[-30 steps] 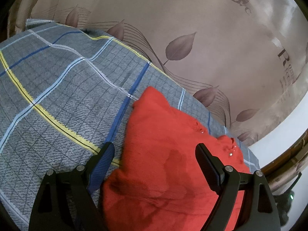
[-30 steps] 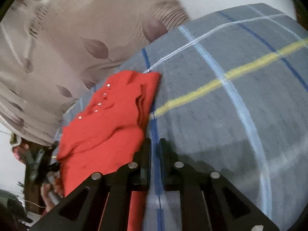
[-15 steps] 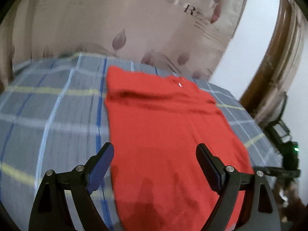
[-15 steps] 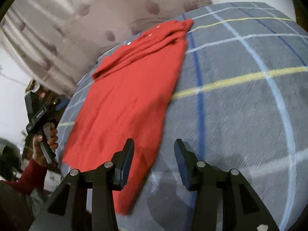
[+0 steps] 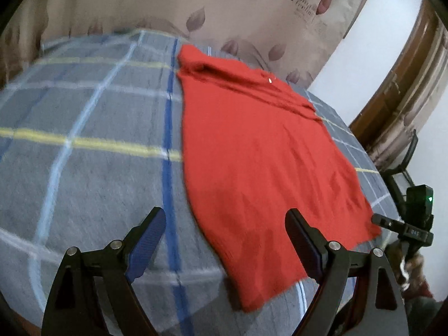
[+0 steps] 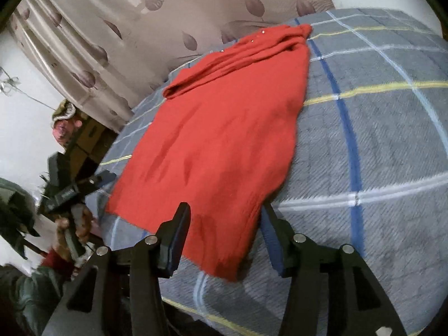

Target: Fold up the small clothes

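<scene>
The red garment (image 5: 260, 162) lies spread flat on the grey plaid bed cover (image 5: 92, 162), its bunched, folded-over end toward 12 o'clock near the leaf-patterned curtain (image 5: 224, 8) and its loose hem toward 6 o'clock (small shiny studs show at the far end). In the left wrist view the left gripper (image 5: 224, 235) hovers over the hem with jaws wide apart, nothing between them but cloth below. In the right wrist view the right gripper (image 6: 224, 224) has jaws apart, straddling the hem's near corner at 6 o'clock, contact not determinable.
</scene>
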`<state>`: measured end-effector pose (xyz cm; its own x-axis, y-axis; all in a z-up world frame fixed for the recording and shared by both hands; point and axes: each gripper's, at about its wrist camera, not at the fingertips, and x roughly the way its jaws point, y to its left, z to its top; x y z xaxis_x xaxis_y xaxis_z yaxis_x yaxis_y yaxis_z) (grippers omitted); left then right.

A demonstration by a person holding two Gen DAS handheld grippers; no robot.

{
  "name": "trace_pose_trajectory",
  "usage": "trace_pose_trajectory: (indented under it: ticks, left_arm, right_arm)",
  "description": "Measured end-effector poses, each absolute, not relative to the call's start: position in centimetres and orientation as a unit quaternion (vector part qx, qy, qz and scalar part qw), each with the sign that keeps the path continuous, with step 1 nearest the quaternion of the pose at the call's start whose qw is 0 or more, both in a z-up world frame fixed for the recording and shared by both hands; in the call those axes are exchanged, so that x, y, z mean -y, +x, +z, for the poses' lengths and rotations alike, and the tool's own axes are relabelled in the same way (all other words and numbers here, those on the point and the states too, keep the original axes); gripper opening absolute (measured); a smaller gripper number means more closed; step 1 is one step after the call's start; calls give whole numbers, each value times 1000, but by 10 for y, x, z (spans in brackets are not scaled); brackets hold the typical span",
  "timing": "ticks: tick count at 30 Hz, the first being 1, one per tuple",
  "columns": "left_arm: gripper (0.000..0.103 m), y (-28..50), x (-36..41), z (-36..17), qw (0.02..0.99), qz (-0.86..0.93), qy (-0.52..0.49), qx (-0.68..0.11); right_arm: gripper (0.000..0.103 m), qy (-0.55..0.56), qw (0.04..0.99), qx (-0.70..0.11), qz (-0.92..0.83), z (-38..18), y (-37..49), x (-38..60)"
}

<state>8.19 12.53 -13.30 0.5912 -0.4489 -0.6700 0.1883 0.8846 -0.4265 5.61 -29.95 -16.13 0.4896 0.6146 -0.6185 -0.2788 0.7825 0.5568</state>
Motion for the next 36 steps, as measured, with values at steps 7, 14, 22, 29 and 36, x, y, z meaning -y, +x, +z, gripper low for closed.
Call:
trace_pose_trajectory:
  ticks: [7,14,22,29,36]
  left_arm:
    - [74,61,-77,-134,902,-177,-50,-390]
    - [59,52,-54,-138,916,-151,14,-371]
    - [59,54,-53,-138,917,-149,21,-370]
    - [59,56,-53,-138,916,-151,19,-372]
    - [10,70,-84,-143,888,-219,-76,-398]
  right_arm:
    - [13,225,834,-430,262,-172,55,298]
    - [8,247,831,-425,263,-177,54,301]
    - [13,233,830,-430,267,-171,56,296]
    - [19,235,828,-432,268,-170,65,293]
    - [9,207,834,-439,263,-169,64,288]
